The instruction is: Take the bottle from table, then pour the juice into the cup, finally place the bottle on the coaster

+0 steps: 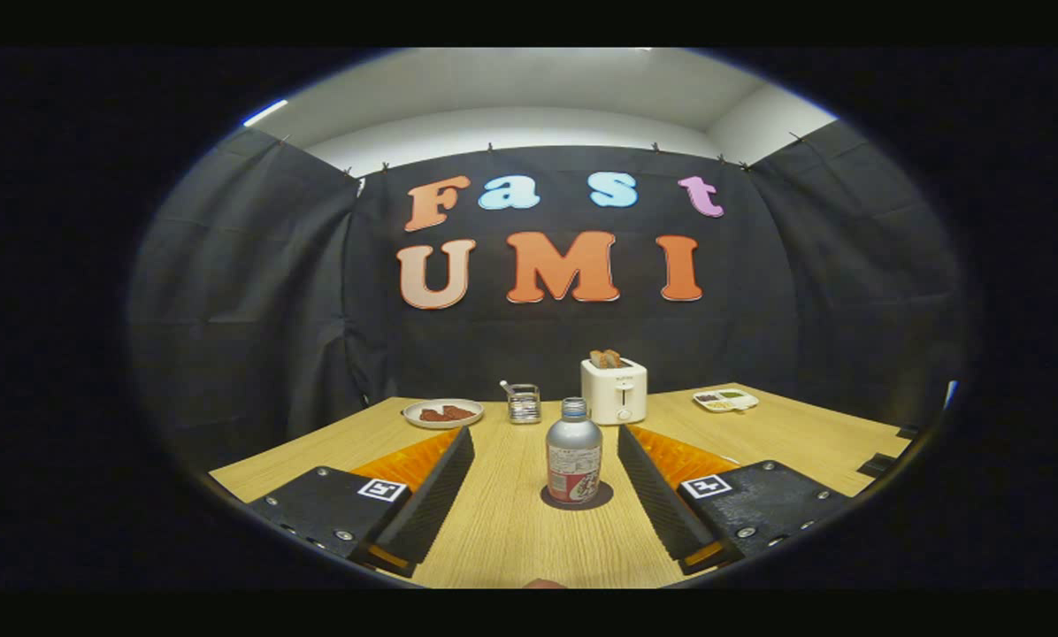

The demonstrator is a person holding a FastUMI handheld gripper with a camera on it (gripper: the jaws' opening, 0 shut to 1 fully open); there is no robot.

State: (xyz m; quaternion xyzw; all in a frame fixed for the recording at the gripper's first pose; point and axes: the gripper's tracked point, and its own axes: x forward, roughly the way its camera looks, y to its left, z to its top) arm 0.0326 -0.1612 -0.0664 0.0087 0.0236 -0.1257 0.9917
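Tabletop (502, 531), bottle (573, 462) between parted tongs (547, 460)

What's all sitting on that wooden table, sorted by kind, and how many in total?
Bottles: 1, the bottle standing on a dark coaster between the open gripper fingers
Coasters: 1
Toasters: 1, the white toaster
Plates: 1, the plate
Trays: 1, the divided tray
Metal cups: 1, the metal cup
Total: 6
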